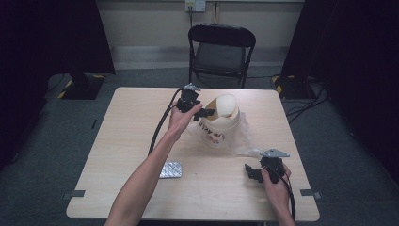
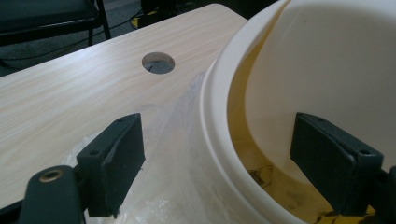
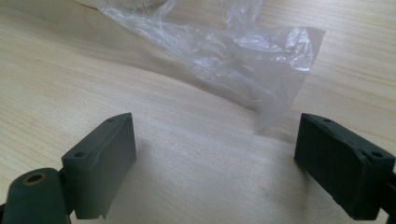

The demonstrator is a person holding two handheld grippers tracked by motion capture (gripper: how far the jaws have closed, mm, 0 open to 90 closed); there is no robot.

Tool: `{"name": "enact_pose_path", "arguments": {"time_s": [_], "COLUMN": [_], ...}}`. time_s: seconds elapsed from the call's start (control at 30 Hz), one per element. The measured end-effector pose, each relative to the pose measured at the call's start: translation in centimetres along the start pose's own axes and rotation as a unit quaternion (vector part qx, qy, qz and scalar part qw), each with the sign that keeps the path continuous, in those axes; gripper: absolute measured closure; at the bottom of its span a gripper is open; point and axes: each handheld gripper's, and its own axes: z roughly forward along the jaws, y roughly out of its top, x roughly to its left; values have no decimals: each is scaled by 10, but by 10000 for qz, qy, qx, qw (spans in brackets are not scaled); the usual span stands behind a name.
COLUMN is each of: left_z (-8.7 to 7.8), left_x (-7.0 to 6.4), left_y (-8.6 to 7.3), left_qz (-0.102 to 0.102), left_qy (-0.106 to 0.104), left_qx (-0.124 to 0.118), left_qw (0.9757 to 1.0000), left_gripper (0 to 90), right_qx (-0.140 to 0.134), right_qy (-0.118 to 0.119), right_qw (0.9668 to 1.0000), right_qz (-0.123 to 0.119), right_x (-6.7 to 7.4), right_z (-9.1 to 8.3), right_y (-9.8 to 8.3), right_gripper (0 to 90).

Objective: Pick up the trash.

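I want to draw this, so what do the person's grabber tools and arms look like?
Each gripper, left gripper and right gripper, is black with two flat, blocky jaws that have small screw holes. A grey three-cornered plate sits on top, and a black cable trails away. The forearms are bare, with no sleeves.

Cream paper cup point(image 1: 220, 123) w/ red print on its side sits mid-table, tilted, mouth up and open; a cream lid or inner cup point(image 1: 226, 105) leans inside it. Yellowish inside wall, dark bits at the bottom. Clear plastic wrap point(image 1: 244, 141) lies crumpled under and beside the cup, spreading toward the near right. Silver blister pack point(image 1: 171, 170) lies flat, near-left of the cup, apart from it.
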Motion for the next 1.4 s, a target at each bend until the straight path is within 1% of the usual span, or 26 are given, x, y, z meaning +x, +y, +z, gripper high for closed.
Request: {"name": "enact_pose_path", "arguments": {"time_s": [0.07, 0.17, 0.2, 0.23, 0.33, 0.37, 0.4, 0.47, 0.53, 0.6, 0.77, 0.83, 0.87, 0.9, 0.93, 1.0, 1.1, 1.13, 1.17, 1.27, 1.3, 1.33, 1.37, 1.4], "left_z": [3, 9, 11, 12, 16, 16, 16, 16, 13, 7, -17, -29, -35, -39, -44, -57, -71, -71, -82, -92, -95, -95, -101, -106], "left_x": [-1, -3, -4, -4, -6, -6, -7, -9, -8, -5, 3, 4, 5, 6, 7, 11, 16, 16, 18, 20, 20, 20, 21, 22], "left_y": [-1, -1, -2, -2, -4, -4, -4, -3, -3, -1, -1, -4, -6, -9, -12, -21, -35, -35, -45, -59, -62, -62, -72, -78], "left_qz": [16, 138, 140, 108, 122, 146, 188, 187, 207, 221, 124, 151, 164, 193, 204, 249, 166, 166, 138, 164, 184, 184, 187, 143], "left_qy": [-35, -76, -102, -151, -296, -343, -346, -375, -361, -326, -310, -293, -320, -336, -352, -318, -302, -302, -331, -327, -337, -337, -388, -544], "left_qx": [-11, 83, 101, 108, 160, 176, 209, 167, 89, 59, -224, -291, -338, -331, -327, -359, -427, -427, -482, -440, -401, -401, -396, -367], "left_qw": [10000, 9998, 9998, 9998, 9994, 9991, 9990, 9990, 9991, 9992, 9992, 9990, 9988, 9987, 9986, 9985, 9985, 9985, 9982, 9984, 9985, 9985, 9983, 9977], "left_gripper": [172, 172, 172, 172, 172, 172, 172, 172, 172, 168, 166, 166, 166, 166, 166, 166, 166, 165, 165, 164, 164, 165, 164, 165], "right_qx": [1, 2, 0, -1, 0, 0, -1, 3, -5, 2, 8, -1, -3, 4, -1, -1, -3, -2, -2, -4, -6, -6, -2, -1], "right_qy": [-1, 0, -1, -2, -1, -2, -2, -1, -5, -1, -5, -5, -6, -2, -5, -6, -7, -6, -6, -7, -7, -7, -7, -6], "right_qw": [10000, 10000, 10000, 10000, 10000, 10000, 10000, 10000, 10000, 10000, 10000, 10000, 10000, 10000, 10000, 10000, 10000, 10000, 10000, 10000, 10000, 10000, 10000, 10000], "right_qz": [1, 5, 0, -2, 0, -1, -1, 2, -9, 7, 3, 1, -1, 10, -1, 3, 0, -2, 3, -4, -7, -7, 3, 4], "right_x": [0, 0, 0, 0, 0, 0, 0, 0, 0, 0, 0, 0, 0, 0, 0, 0, 0, 0, 0, 0, 0, 0, 0, 0], "right_z": [0, 0, 0, 0, 0, 0, 0, 0, 0, 0, 0, 0, 0, 0, 0, 0, 0, 0, 0, 0, 0, 0, 0, 0], "right_y": [0, 0, 0, 0, 0, 0, 0, 0, 0, 0, 0, 0, 0, 0, 0, 0, 0, 0, 0, 0, 0, 0, 0, 0], "right_gripper": [115, 115, 115, 115, 115, 115, 115, 115, 115, 115, 115, 115, 115, 115, 115, 115, 115, 115, 115, 115, 115, 115, 115, 115]}}
